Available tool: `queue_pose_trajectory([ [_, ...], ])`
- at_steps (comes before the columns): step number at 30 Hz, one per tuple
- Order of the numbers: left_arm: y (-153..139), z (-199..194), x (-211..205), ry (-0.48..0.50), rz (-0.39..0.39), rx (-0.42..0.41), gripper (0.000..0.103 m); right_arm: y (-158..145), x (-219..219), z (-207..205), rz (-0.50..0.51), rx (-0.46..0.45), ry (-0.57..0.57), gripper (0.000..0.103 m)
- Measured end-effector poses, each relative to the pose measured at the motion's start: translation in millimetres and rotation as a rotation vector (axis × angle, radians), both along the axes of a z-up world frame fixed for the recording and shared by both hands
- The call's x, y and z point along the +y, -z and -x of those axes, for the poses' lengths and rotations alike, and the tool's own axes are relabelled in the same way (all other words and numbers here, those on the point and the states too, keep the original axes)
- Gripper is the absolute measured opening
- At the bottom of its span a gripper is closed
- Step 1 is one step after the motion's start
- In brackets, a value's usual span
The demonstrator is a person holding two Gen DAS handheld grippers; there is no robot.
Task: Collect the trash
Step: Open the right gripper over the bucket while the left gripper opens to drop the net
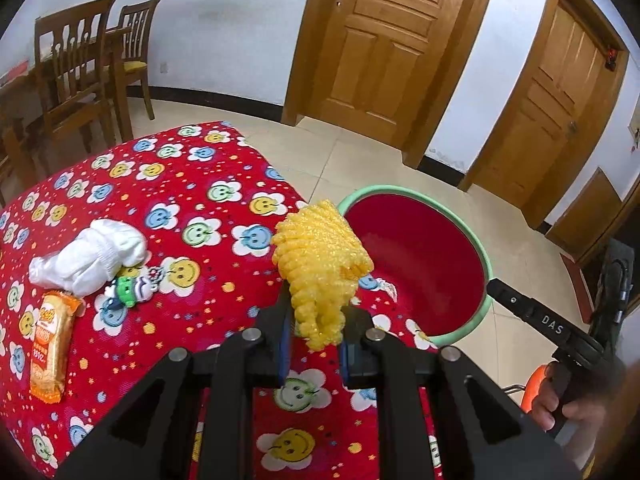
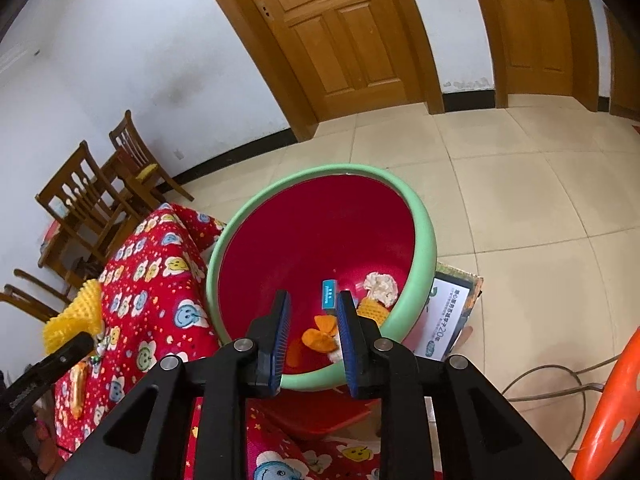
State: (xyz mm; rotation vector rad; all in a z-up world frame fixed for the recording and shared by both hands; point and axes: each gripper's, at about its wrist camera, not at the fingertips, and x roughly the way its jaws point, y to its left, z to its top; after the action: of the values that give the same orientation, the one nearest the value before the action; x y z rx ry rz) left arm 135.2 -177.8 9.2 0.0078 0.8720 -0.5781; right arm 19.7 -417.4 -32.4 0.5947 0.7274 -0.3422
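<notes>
We see two panelled wooden doors in a white wall, two wooden chairs beyond the far edge of our red smiley-flower tablecloth, pale floor tiles, a grey cable by an orange stool.

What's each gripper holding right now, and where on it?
Left gripper pinches the yellow foam net by its lower end. Right gripper holds nothing, jaws apart.

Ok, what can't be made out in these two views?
- Left wrist view: floor of the red bin with the green rim, hidden by its near wall.
- Left wrist view: print on the orange snack wrapper, too small.
- Right wrist view: printed cardboard box behind the bin, mostly covered.
</notes>
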Motion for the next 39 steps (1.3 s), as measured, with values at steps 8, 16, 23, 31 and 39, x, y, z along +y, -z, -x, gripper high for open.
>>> queue_pose_trajectory([
  [8,2.9,-0.8,-31.8,0.058,-0.022,-0.001,0.017,-7.4,-6.0,15.0,-0.013,-0.046,0.012,0.025],
  [16,15.6,-2.9,-68.2,0.120,-0.048,0.020,0.017,-4.2,-16.8,24.9,-0.018,-0.046,0.056,0.042],
  [23,23.7,-3.6,-92.4,0.162,-0.073,0.024,0.018,-0.2,-25.3,29.0,-0.027,-0.040,0.079,0.042],
  [31,29.8,-0.4,-97.7,0.139,-0.102,0.018,0.049,1.6,-29.8,32.1,-0.033,-0.041,0.090,0.042],
  [39,24.2,7.6,-91.5,0.136,-0.102,0.007,0.052,-0.8,-28.0,33.6,-0.032,-0.045,0.088,0.045],
])
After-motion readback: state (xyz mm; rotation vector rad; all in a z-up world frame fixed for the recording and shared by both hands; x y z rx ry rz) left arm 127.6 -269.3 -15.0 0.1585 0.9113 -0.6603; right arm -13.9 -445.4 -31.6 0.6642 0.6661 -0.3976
